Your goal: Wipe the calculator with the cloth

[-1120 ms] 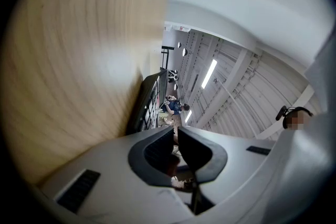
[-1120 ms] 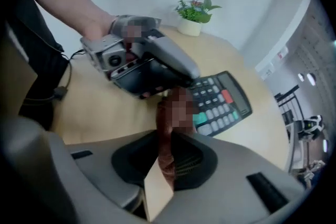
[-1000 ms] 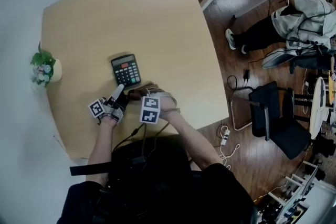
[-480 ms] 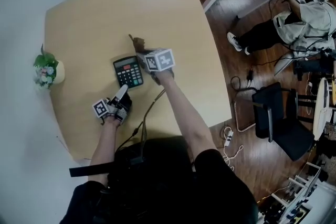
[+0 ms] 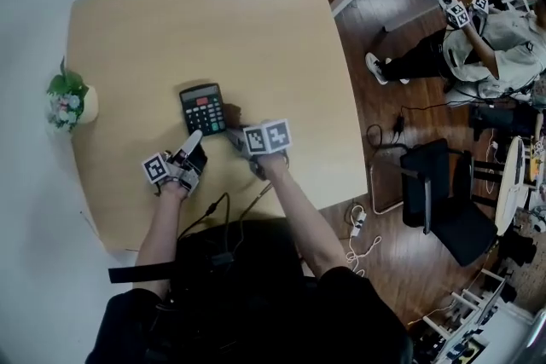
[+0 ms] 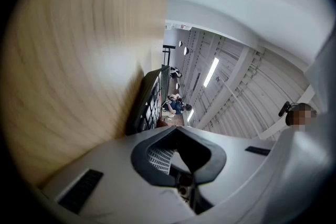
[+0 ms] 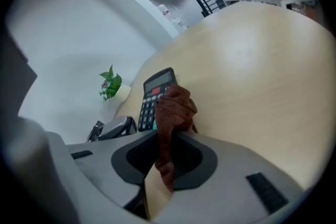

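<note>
A black calculator (image 5: 203, 108) lies flat on the light wooden table (image 5: 213, 13). My left gripper (image 5: 193, 141) is shut with nothing between its jaws, and its tip rests at the calculator's near edge. In the left gripper view the calculator (image 6: 151, 99) shows edge-on just past the left gripper (image 6: 175, 129). My right gripper (image 5: 235, 130) is shut on a brown cloth (image 5: 231, 116), right beside the calculator's near right corner. In the right gripper view the cloth (image 7: 173, 110) bunches up out of the right gripper (image 7: 167, 147) and hides part of the calculator (image 7: 155, 93).
A small potted plant (image 5: 66, 102) stands at the table's left edge. The table's right edge drops to a wooden floor with cables (image 5: 367, 226) and a black chair (image 5: 444, 200). A person (image 5: 486, 38) is further right.
The right gripper with the cloth swung from the calculator's near edge out over its far right side, then back to its near right corner. The left gripper stayed put.
</note>
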### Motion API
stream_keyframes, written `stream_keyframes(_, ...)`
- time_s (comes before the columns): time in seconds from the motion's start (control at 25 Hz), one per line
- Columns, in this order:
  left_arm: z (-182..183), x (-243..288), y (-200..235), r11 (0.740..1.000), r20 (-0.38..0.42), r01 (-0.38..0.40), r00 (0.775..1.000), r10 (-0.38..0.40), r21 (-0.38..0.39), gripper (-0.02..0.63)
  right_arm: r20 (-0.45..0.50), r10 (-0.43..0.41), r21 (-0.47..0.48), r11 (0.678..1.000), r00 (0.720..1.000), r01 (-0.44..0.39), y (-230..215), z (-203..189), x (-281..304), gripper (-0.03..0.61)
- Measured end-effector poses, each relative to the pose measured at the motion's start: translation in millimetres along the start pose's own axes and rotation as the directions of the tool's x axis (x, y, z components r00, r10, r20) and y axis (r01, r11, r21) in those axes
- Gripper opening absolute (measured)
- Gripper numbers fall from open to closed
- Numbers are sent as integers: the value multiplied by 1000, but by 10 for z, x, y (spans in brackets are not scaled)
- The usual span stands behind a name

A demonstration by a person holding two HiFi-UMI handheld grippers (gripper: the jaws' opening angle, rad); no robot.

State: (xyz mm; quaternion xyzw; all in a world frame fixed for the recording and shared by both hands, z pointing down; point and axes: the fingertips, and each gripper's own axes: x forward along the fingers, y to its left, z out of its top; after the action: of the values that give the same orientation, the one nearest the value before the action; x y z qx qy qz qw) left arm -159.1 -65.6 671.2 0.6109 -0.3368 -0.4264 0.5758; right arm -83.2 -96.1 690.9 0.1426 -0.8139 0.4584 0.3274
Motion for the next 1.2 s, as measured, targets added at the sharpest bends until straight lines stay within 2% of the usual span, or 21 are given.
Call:
stream_keyframes(0.08,-5,3,-4,1000,-1,1,1000,-1,1,14,-46,27,43,999,999,-25,70,-297,-70,71)
stream_keyframes(0.16,-6,0,11,1000,-3,3,1000,-3,2,15,-52,28,48,999,998,-25,68,-357,-143,71)
stream_keyframes(0.24,-4,1,23,1000,-2,6,1000,-6,3,15,11,-8,3,1000,1000,8,1,-54,-209,71)
stream_keyframes(0.32,-1,-5,26,1000,-1,7,1000,-7,5,15,117,-48,-69,996,992,56,-54,501,-230,71)
stream_keyframes(0.44,-14,-5,14,1000,3,9,1000,-9,-6,15,245,-21,-136,989,969,56,-52,1302,-87,71)
stream_keyframes(0.56,-25,7,29,1000,6,8,1000,-8,-6,15,209,28,-126,992,978,-1,-113,1504,218,72)
stream_keyframes(0.72,-25,14,38,1000,-3,-1,1000,1,-3,15,154,16,-18,1000,988,-14,-236,1136,213,72)
stream_keyframes(0.84,4,-5,3,1000,0,1,1000,-1,-8,15,89,1,-5,1000,996,0,-141,595,162,72)
stream_keyframes(1.04,-39,30,21,1000,6,0,1000,0,-7,16,-25,92,129,988,995,-88,162,-389,11,72)
stream_keyframes(1.12,-56,55,4,1000,5,0,1000,0,-7,17,-62,124,153,982,990,-113,232,-544,-86,71)
stream_keyframes(1.2,-61,58,-21,1000,1,2,1000,-2,-2,17,-48,106,106,989,993,-101,203,-350,-188,71)
